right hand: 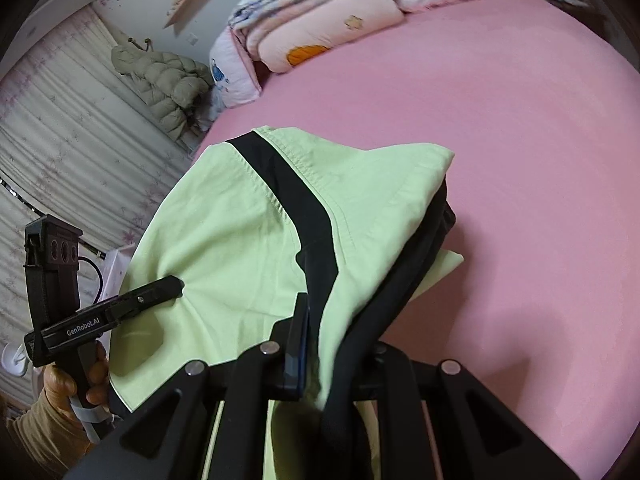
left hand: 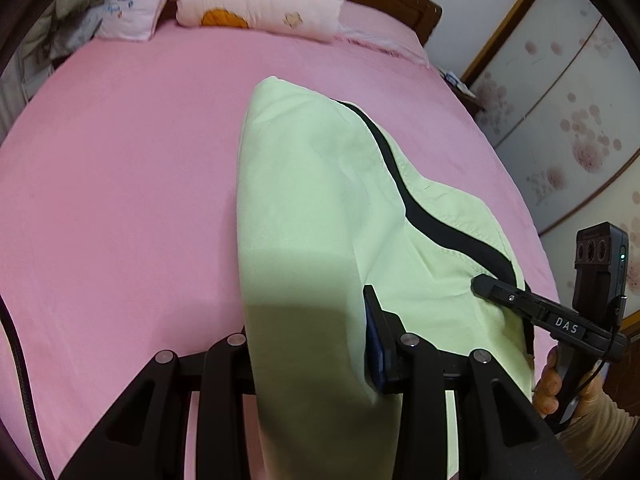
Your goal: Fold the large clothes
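A light green garment (left hand: 312, 200) with a black band hangs lifted above the pink bed (left hand: 120, 200), held at two places along one edge. My left gripper (left hand: 308, 320) is shut on a fold of it; cloth drapes over its left finger and hides it. My right gripper (left hand: 480, 283) pinches the same edge further right. In the right wrist view the garment (right hand: 240, 220) spreads in front of my right gripper (right hand: 336, 320), which is shut on a bunch of green cloth and black trim. My left gripper (right hand: 178, 280) nips the cloth at the left.
Folded pink quilts (left hand: 260, 4) and a pillow (left hand: 132, 4) lie at the head of the bed. Flowered wardrobe doors (left hand: 568, 128) stand to the right. A padded jacket (right hand: 164, 80) hangs by the curtain (right hand: 60, 128). A person's hands (right hand: 60, 384) hold both handles.
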A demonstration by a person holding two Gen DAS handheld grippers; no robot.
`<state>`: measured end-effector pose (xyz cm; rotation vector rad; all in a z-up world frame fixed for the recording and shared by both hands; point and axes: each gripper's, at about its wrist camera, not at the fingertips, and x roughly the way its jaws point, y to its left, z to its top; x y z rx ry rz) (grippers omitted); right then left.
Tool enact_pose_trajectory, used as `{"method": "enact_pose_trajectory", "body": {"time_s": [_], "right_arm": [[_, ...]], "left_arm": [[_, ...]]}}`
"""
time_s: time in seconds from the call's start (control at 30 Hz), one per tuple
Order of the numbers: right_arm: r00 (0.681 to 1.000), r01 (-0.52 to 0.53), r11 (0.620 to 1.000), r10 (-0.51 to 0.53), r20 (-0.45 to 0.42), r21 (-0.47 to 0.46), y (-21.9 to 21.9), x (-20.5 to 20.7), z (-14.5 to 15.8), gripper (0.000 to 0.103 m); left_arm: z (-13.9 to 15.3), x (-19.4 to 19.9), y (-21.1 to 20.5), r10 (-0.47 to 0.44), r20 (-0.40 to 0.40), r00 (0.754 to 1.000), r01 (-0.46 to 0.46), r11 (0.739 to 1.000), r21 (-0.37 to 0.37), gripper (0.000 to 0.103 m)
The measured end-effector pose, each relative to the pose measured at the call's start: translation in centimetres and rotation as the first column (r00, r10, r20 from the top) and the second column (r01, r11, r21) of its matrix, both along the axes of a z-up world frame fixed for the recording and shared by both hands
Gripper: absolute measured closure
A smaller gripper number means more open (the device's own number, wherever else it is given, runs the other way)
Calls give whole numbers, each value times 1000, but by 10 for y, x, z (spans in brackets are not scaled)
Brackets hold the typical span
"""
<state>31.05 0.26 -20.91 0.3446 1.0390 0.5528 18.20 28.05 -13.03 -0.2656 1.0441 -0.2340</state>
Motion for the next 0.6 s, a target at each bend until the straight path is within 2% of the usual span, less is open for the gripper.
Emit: {"method": "enact_pose_trajectory", "body": {"time_s": [0.1,0.27,0.3,0.37,0.4,0.43,0.5,0.53,0.6], "right_arm": [[999,7,1000,-6,42,-19,28,32,-12,92],[994,31,994,-20,105,-101,69,88,-50,92],[994,38,991,-25,105,-127,76,100,-61,92],[995,38,983,-21,98,-180,88,116,-79,92],[995,38,978,-18,96,-207,92,119,-86,92],[995,39,970,-15,102,-238,94,121,-93,91],[993,39,953,-3,121,-301,97,119,-100,86],[992,38,948,1,122,-316,99,118,-101,81],[993,38,939,4,121,-341,99,116,-101,74]], "left_arm": [[-18,42,37,1,43,999,-2,1000,22,68],[-70,95,59,28,64,998,-30,999,32,68],[-80,105,45,31,66,997,-34,999,40,68],[-104,121,41,39,57,998,-43,997,68,67],[-118,121,26,41,54,998,-45,996,75,65],[-128,124,27,53,51,997,-57,995,81,62],[-141,125,33,85,56,995,-90,991,95,48],[-144,123,35,96,60,994,-102,989,104,37],[-145,119,38,141,82,987,-154,973,172,20]]}}
